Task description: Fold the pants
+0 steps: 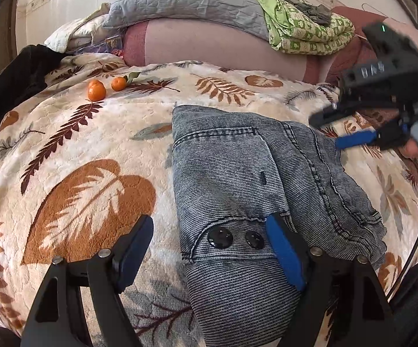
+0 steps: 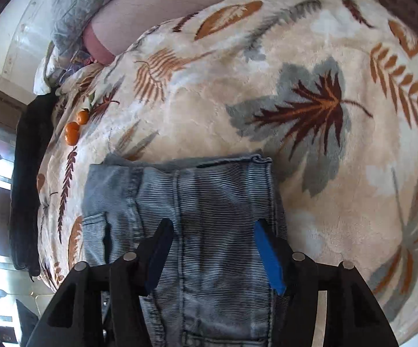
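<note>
Both sets of jaws spread and empty, the folded grey-blue ribbed denim pants [image 2: 209, 202] run lengthwise straight ahead beneath the right gripper [image 2: 214, 257], the nearer one, while the left gripper [image 1: 209, 251] straddles their buttoned edge.

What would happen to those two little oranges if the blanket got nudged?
The oranges are round and lie loose on the leaf-print blanket, so they would probably roll. The plush pile might slow them. They look firm, likely unharmed by a short tumble.

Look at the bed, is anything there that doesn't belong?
Yes. Two small oranges sit loose on the leaf-patterned blanket, well away from the folded pants. Fruit on a bed looks odd, and it could roll. The pants themselves look a bit bunched on one side.
</note>
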`<action>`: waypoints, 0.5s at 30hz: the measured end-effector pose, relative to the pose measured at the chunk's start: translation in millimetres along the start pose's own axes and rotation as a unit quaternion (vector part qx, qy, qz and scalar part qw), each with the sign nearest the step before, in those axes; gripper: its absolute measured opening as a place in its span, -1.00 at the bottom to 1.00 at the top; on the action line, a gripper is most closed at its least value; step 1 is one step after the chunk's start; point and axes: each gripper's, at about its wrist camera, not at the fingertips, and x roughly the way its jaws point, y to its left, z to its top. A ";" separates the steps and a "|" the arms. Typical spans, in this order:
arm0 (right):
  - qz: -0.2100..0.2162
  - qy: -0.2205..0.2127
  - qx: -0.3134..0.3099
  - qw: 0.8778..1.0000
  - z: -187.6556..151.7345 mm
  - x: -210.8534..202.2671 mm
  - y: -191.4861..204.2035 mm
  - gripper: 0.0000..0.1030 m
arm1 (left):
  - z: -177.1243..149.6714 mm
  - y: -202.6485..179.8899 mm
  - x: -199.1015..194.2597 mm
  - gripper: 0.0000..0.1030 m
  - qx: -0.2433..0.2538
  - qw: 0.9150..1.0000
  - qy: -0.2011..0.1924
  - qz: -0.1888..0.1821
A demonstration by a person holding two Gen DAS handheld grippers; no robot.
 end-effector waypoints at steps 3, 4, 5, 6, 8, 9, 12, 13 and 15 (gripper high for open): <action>-0.012 -0.009 -0.106 0.994 31.0 -10.3 75.2 0.27 | -0.5 1.3 0.6 0.57 -0.005 1.000 0.002 -0.005; -0.017 0.012 -0.147 0.989 39.5 -1.2 103.3 0.46 | -0.8 0.9 0.6 0.57 -0.004 1.000 0.001 -0.005; -0.033 0.029 -0.190 0.981 45.7 11.3 130.2 0.51 | -1.2 0.8 0.5 0.57 -0.003 1.000 0.001 -0.006; -0.059 0.043 -0.230 0.970 50.8 27.0 156.4 0.51 | -1.2 1.1 0.4 0.57 -0.005 1.000 0.001 -0.007; -0.114 0.094 -0.294 0.944 52.9 66.8 193.8 0.51 | -1.1 1.6 0.7 0.57 -0.007 1.000 0.003 -0.010; -0.136 0.115 -0.315 0.932 51.1 86.2 203.9 0.51 | -0.5 2.3 0.9 0.57 -0.008 1.000 0.004 -0.011; -0.193 0.170 -0.345 0.903 45.1 131.1 204.5 0.51 | 0.0 3.4 1.7 0.57 -0.011 1.000 0.006 -0.014; -0.201 0.184 -0.342 0.899 44.7 140.4 200.9 0.50 | 0.1 3.4 1.8 0.57 -0.012 1.000 0.006 -0.015; -0.182 0.211 -0.315 0.907 46.4 147.9 186.7 0.00 | 0.9 4.9 2.6 0.57 -0.014 1.000 0.007 -0.016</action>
